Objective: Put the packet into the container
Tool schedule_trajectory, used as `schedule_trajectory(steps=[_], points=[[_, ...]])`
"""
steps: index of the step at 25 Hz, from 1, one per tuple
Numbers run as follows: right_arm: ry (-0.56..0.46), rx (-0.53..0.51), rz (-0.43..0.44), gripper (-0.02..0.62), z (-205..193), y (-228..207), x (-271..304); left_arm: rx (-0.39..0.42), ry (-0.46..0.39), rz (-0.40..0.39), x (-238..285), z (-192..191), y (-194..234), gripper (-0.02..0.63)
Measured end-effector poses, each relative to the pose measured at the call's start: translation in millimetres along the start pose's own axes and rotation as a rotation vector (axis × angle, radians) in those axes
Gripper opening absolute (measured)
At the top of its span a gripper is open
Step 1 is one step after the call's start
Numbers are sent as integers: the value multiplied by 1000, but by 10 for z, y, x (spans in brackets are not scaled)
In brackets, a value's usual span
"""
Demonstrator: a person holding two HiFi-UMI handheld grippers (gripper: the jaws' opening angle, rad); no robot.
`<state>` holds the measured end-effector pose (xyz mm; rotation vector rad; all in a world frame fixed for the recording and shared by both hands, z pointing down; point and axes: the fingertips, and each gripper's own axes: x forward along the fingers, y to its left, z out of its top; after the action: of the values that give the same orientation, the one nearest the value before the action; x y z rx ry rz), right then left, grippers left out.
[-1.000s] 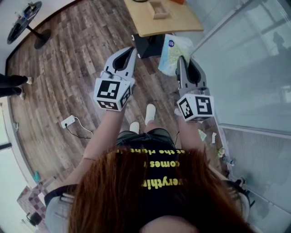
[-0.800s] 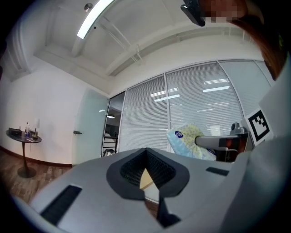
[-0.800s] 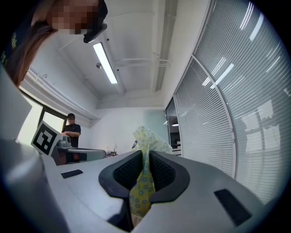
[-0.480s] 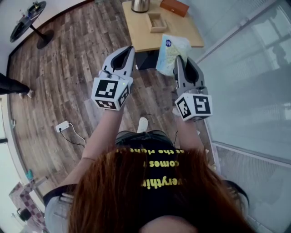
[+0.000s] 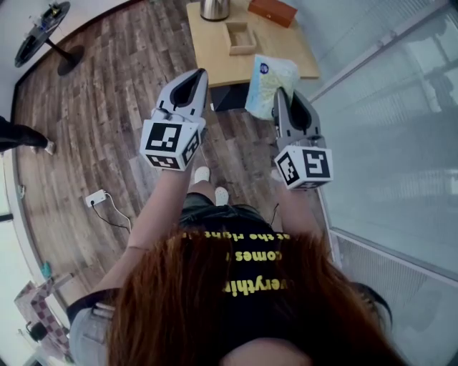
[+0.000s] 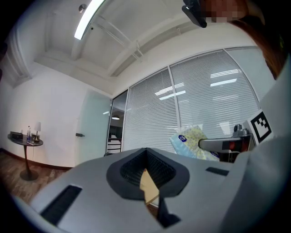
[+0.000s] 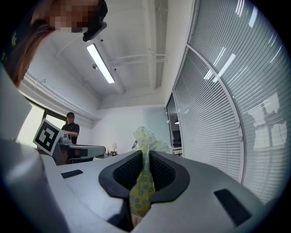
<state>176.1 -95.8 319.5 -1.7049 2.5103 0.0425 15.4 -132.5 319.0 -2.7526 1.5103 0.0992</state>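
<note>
Right gripper [image 5: 283, 94]: jaws pinch the packet [image 5: 270, 80] by one thin edge. The rest stands free ahead of them, in the air off the near right corner of the worktop [image 5: 211, 61].

Left gripper [image 5: 196, 74]: jaws pressed together at the tips, nothing in them.

Risks: the container [image 5: 240, 37] looks small and the packet wider and floppy. It may catch the rim or shove the container aside, and the edge grip could slip.

Room: plank floor [image 5: 107, 121], blinded glass wall [image 5: 386, 129] at right. A kettle [image 5: 215, 7] and a brown box [image 5: 272, 11] sit at the worktop's far end.
</note>
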Motion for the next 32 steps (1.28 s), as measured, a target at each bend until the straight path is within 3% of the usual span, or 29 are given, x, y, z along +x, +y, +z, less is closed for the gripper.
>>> schedule_trajectory(steps=[9, 19, 32], points=[[10, 3, -8, 64, -107, -208, 472, -17, 9, -18, 516, -131, 242, -2], [11, -5, -45, 64, -246, -557, 1343, -7, -12, -64, 1412, -120, 809, -2], [25, -10, -80, 64, -302, -676, 2216, -29, 1, -115, 2108, -205, 1387, -2]])
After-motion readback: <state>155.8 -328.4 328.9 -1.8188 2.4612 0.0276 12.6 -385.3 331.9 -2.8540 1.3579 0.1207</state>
